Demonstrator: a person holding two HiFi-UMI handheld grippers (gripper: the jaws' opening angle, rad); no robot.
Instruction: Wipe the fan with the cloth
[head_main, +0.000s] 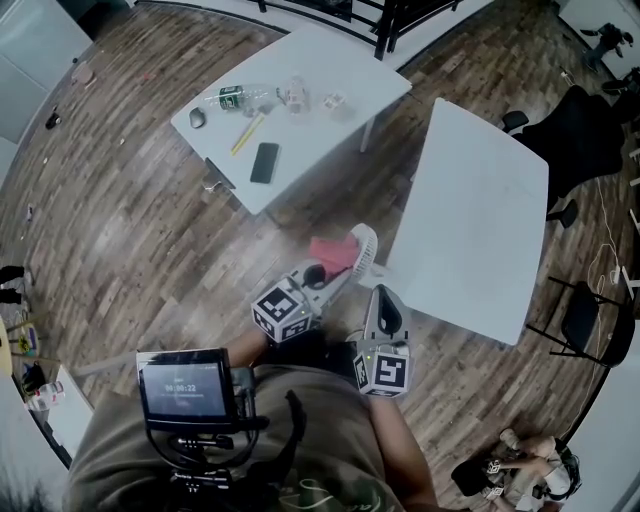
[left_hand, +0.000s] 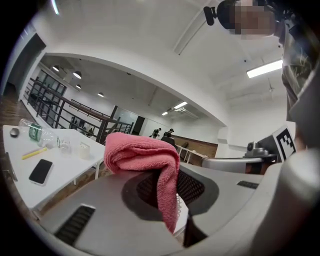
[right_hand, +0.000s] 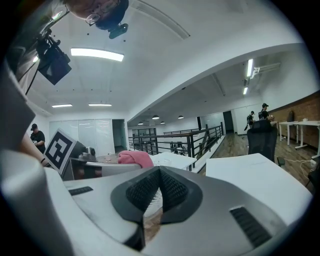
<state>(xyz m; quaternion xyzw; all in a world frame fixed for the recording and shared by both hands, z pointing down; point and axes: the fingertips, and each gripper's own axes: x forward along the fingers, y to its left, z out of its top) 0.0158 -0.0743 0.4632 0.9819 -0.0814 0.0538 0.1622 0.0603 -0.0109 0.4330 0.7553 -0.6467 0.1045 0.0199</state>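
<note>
- The right claw (right_hand: 160, 172) fills the foreground, its dark ribbed pads pressed together on a white slatted edge of the fan (right_hand: 152, 197).
- At left, the left claw (right_hand: 116, 163), its marker cube (right_hand: 62, 147) tilted, holds a pink cloth (right_hand: 135, 158) at its tip.
- A white tabletop (right_hand: 250, 175) lies at right, with a black chair (right_hand: 262, 140) behind it.
- A black railing (right_hand: 200, 140) crosses the background under a bright strip light (right_hand: 97, 54).

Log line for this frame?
left gripper: shut on cloth | right gripper: shut on fan | cloth at fan rim, contact unclear
</note>
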